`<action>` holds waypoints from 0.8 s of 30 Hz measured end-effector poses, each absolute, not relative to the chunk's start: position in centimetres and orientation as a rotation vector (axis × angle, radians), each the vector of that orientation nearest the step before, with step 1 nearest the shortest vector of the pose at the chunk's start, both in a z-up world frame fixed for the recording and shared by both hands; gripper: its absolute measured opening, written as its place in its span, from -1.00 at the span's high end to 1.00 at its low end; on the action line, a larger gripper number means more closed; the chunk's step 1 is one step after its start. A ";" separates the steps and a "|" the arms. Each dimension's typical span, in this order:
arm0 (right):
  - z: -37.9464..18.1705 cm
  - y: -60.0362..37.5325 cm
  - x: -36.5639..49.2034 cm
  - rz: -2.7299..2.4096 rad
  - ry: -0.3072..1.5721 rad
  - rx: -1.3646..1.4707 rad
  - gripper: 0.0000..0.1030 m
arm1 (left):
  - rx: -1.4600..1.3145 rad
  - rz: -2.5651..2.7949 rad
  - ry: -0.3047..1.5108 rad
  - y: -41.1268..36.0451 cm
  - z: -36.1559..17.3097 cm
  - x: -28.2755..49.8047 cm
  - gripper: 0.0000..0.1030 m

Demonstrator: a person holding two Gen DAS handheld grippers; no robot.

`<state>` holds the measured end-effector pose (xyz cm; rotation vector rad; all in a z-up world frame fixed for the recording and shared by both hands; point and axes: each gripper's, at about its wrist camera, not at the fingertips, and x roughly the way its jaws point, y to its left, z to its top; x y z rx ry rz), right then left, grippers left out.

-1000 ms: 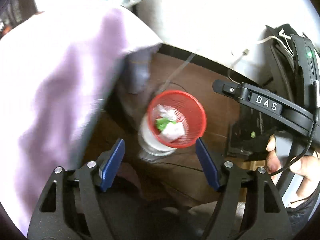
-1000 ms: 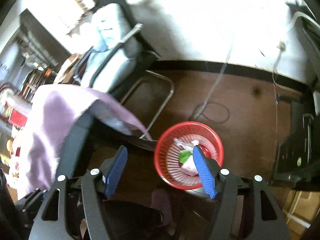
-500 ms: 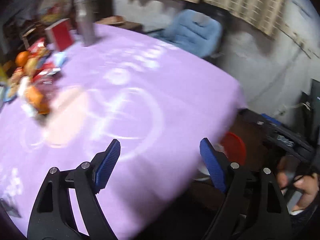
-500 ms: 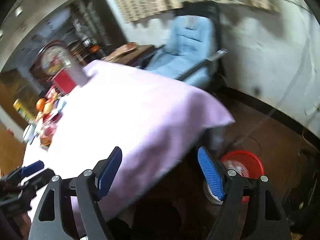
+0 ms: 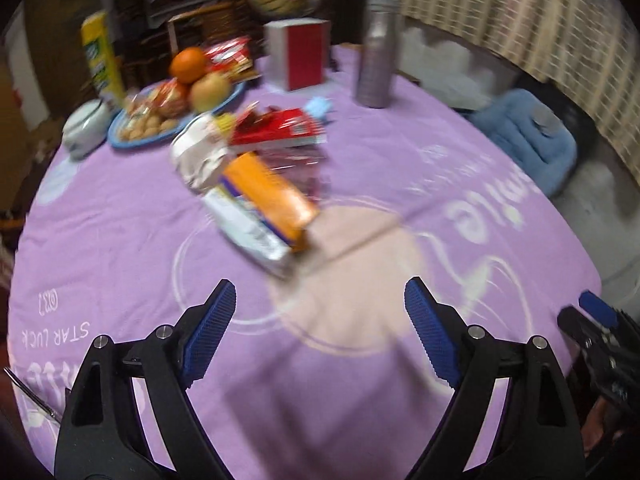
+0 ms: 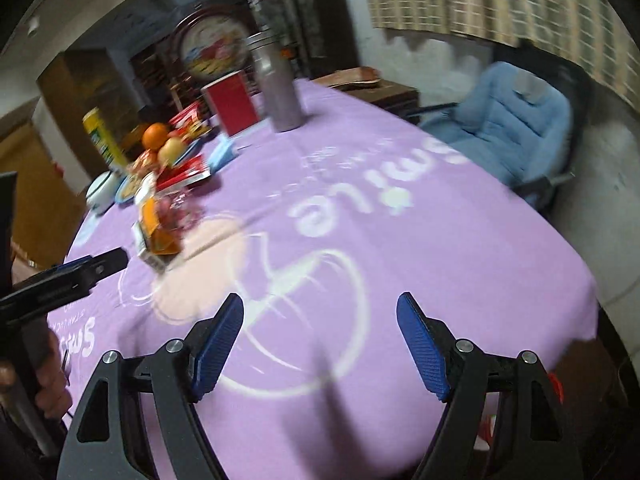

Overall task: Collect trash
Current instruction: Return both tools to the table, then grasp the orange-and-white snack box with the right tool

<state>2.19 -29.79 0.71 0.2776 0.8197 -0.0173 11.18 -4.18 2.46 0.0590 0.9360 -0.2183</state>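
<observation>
Presently, step: approach to the wrapper pile, judged; nothing collected in this pass yet.
Left gripper (image 5: 319, 284): released, jaws just opened wider, nothing between the pads, only tablecloth (image 5: 120, 240) below.
Right gripper (image 6: 320, 298): released too, jaws just been opening, empty; poised over the printed middle of the cloth, well apart from the pile.
Trash location: mid-table, nearer the left gripper; orange packet (image 5: 272, 196) lying on a silver-white wrapper (image 5: 244, 224), crumpled white wrapper (image 5: 200, 156) and red packet (image 5: 276, 130) just behind. Edges smeared by blur, exact overlaps not readable.
Bin: sliver of red basket (image 6: 555, 387) just past the table edge, low, mostly hidden.
Risk 1: wrong pick. Full or empty not tellable for the orange and red packets; fruit plate (image 5: 132, 145) just behind the pile, so snacks mistaken for rubbish.
Risk 2: partial grasp. Stacked, slippery film; pinching the top piece alone likely to leave or drag the lower wrapper.
Risk 3: cloth caught. Flat wrapper on soft fabric; low pads likely to nip the tablecloth and tug the metal bottle (image 5: 376, 64) or red box (image 5: 306, 54).
Risk 4: overshoot. Reach past the pile would knock the plate.
Risk 5: drop. Basket hidden below the cloth edge; blind release likely to miss.
</observation>
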 end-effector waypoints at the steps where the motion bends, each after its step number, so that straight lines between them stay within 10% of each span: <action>1: 0.7 -28.8 3.0 -0.002 0.827 0.259 -0.51 | 0.040 -0.205 0.946 -3.5 2.1 11.6 -0.63; 24: 1.7 -13.5 18.2 0.296 0.954 0.076 -0.51 | -0.347 0.063 1.115 10.2 -0.9 17.5 -0.63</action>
